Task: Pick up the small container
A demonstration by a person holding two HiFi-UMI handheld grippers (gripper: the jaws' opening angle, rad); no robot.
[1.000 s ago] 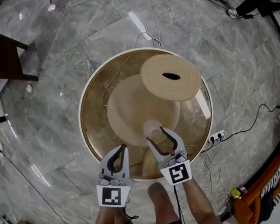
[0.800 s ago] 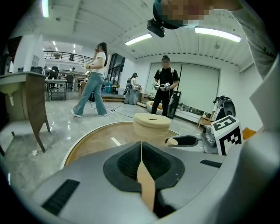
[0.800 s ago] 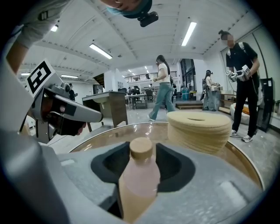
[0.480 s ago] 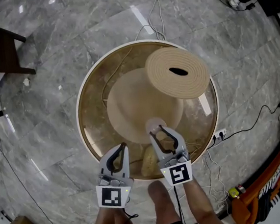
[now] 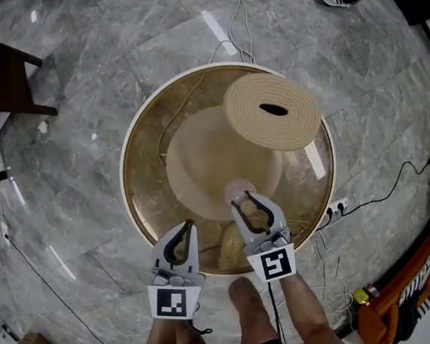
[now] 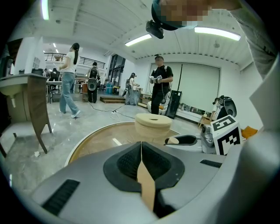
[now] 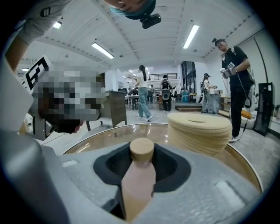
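Now, capped small container [image 7: 137, 183] in right gripper [image 5: 246, 199]

Right gripper [image 5: 242, 199] is out over the round glass table [image 5: 142, 183], jaws hugging the pale container [image 5: 237, 187]. Left gripper [image 5: 188, 225] hangs just beside it at the near rim, tips together. A woven disc [image 5: 272, 113] sits farther back.
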